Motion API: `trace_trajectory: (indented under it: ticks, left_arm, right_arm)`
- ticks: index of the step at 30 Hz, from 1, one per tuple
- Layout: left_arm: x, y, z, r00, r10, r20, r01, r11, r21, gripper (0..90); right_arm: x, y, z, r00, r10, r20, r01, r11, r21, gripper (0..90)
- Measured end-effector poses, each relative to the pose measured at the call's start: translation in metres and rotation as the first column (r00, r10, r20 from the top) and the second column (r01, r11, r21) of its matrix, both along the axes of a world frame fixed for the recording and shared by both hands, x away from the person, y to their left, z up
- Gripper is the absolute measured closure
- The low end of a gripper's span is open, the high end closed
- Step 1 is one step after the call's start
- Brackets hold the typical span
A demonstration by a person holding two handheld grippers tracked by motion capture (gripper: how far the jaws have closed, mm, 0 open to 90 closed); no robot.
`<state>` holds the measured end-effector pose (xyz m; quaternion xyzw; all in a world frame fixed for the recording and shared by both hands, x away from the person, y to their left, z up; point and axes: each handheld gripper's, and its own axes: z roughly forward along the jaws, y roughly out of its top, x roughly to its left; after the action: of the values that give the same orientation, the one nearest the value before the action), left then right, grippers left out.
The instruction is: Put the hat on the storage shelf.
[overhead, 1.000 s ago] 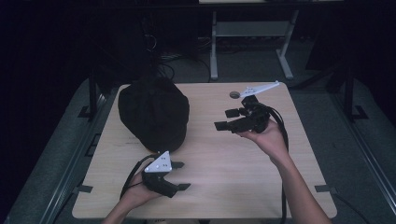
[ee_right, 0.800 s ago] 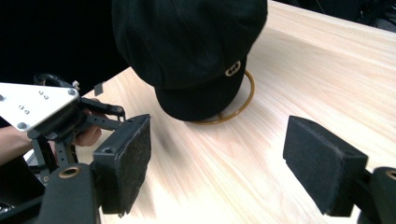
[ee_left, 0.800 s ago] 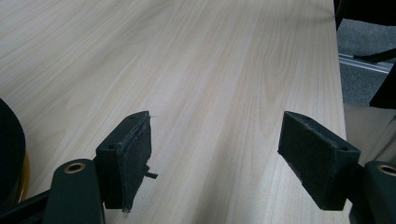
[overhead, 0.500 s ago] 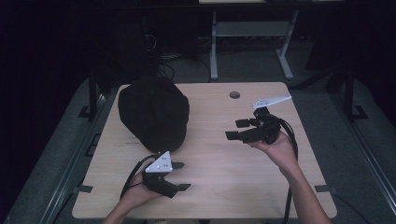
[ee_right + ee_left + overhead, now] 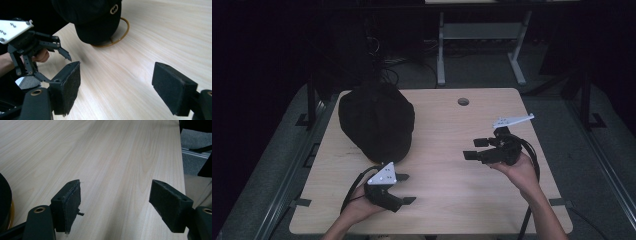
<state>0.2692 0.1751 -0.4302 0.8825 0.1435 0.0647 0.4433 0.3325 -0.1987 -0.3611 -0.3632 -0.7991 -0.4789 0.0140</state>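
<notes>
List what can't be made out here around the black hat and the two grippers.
- Black hat, high view: dark on dark, so its shape and folds blur together.
- Hat, right gripper view: top cut off by the frame edge; small round emblem too small to read.
- Tan ring under the hat: mostly hidden by it.
- Left gripper and right gripper: open, empty.

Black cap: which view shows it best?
High view: the whole black cap shows, lying on the table left of centre. The right gripper view shows its near part with a gold emblem. The left gripper view catches a dark sliver at its left edge.
</notes>
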Motion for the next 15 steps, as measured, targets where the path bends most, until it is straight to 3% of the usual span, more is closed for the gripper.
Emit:
trace_trajectory:
  ticks: [9,15]
  left_arm:
    - [0.000,0.000,0.000,1.0000,0.001,-0.007,-0.001,1.0000,0.000,24.5]
    - [0.000,0.000,-0.001,0.9999,0.001,-0.013,-0.001,1.0000,0.003,24.3]
  right_arm:
    - [-0.014,-0.016,-0.014,0.9997,-0.023,-0.008,0.023,0.999,0.022,22.7]
    - [-0.026,-0.027,-0.023,0.9991,-0.040,-0.011,0.040,0.999,0.012,22.3]
